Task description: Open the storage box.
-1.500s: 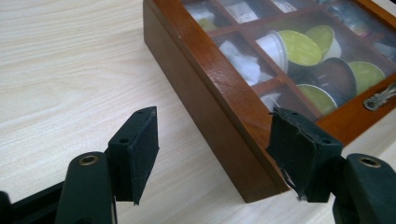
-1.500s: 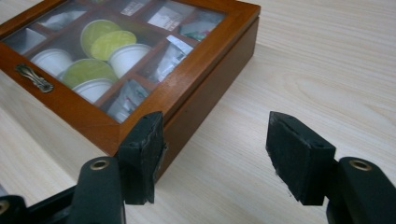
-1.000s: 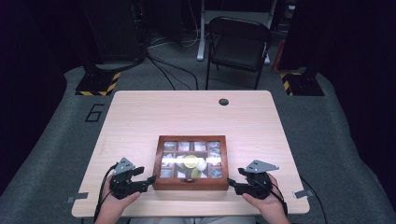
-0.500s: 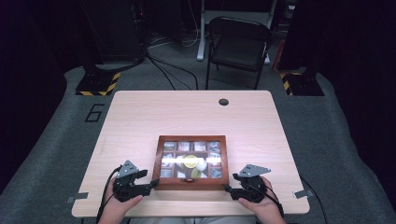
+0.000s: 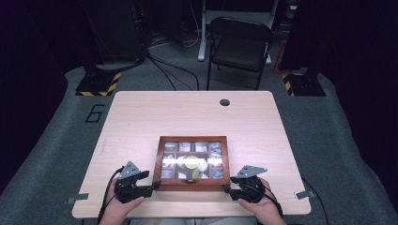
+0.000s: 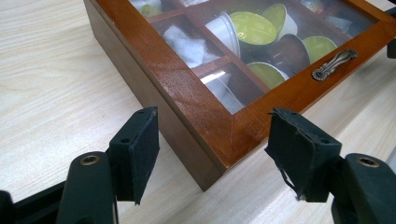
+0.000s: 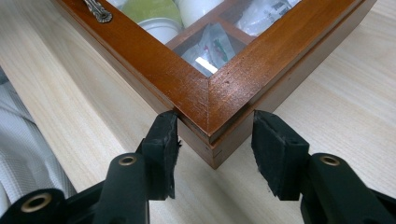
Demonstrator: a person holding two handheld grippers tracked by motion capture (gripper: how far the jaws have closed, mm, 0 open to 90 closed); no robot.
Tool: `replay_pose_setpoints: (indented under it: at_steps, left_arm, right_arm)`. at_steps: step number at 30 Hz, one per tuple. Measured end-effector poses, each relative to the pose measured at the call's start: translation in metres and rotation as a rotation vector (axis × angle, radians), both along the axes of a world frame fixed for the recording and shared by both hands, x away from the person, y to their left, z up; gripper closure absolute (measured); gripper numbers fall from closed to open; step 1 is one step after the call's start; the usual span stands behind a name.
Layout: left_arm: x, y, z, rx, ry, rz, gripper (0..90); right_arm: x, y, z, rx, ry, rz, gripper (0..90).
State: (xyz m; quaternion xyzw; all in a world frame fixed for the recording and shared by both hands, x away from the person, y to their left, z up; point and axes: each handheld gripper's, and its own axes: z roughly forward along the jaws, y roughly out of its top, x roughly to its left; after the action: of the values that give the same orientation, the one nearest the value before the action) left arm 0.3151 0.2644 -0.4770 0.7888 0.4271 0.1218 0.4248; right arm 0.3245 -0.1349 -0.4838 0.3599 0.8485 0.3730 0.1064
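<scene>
While the wooden box point(image 5: 193, 158) sits flat on the near middle of the table point(image 5: 197, 117), the high view shows a tool at each of its two near corners: the left tool point(image 5: 153, 186) by the near left corner, the right tool point(image 5: 228, 190) by the near right one. The lid is down, and through its glass panes pale capsules and packets lie in their compartments.

In the left gripper view, the left tool point(image 6: 212, 154) stands released. Its pads point(image 6: 140, 149) straddle the box's corner point(image 6: 219, 140) with clear gaps on both sides, touching no wood. The metal handle point(image 6: 334, 63) lies farther along the front rail.

In the right gripper view, the right tool point(image 7: 215, 144) has just been closing around its own corner point(image 7: 210, 116). The left-hand pad point(image 7: 163, 140) meets the front face just under the lid's edge; the other pad stands very near the side face, and I cannot tell whether it presses yet. I judge this a near grip, not a firm one.

To do this step well, I would bring the left tool in to match, seat both pairs of pads on the base rather than the lid seam, and squeeze evenly, so the box moves level without twisting or popping the lid.
</scene>
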Motion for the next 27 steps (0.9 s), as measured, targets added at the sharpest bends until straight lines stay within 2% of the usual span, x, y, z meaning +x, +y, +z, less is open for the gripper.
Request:
replay_pose_setpoints:
  at_steps: [2, 5, 8, 9, 12, 17, 18, 24, 27]
  left_arm:
    - [-0.001, 0.0, 0.0, -0.006, -0.005, 0.006, 33.6]
    - [-0.003, 0.0, 0.001, -0.019, 0.0, -0.002, 33.6]
    - [-0.007, 0.003, 0.005, -0.025, -0.02, -0.01, 33.6]
    - [-0.008, 0.002, 0.005, -0.039, -0.019, -0.004, 33.6]
    - [-0.009, 0.003, 0.006, -0.043, -0.019, -0.006, 33.6]
    - [-0.011, -0.001, 0.005, -0.024, -0.019, -0.022, 33.9]
    - [-0.01, -0.001, 0.005, -0.01, -0.02, -0.03, 33.9]
    - [-0.004, -0.008, 0.001, -0.009, -0.008, -0.027, 34.1]
    - [-0.001, -0.012, 0.001, 0.008, -0.01, -0.035, 34.2]
  right_arm:
    - [-0.001, 0.0, 0.001, -0.004, -0.013, 0.003, 52.2]
    - [-0.002, 0.0, 0.004, 0.019, -0.029, 0.007, 54.9]
    - [-0.002, 0.0, 0.006, 0.017, -0.04, 0.014, 54.1]
    - [-0.002, 0.0, 0.006, 0.022, -0.042, 0.013, 53.9]
    - [-0.002, 0.0, 0.008, 0.033, -0.04, 0.009, 53.5]
    - [-0.001, -0.002, 0.013, 0.067, -0.06, 0.004, 52.6]
    - [-0.001, -0.002, 0.013, 0.067, -0.06, 0.004, 52.6]
    - [-0.001, -0.003, 0.017, 0.097, -0.074, -0.01, 52.4]
    - [0.0, -0.003, 0.019, 0.105, -0.075, -0.012, 52.4]
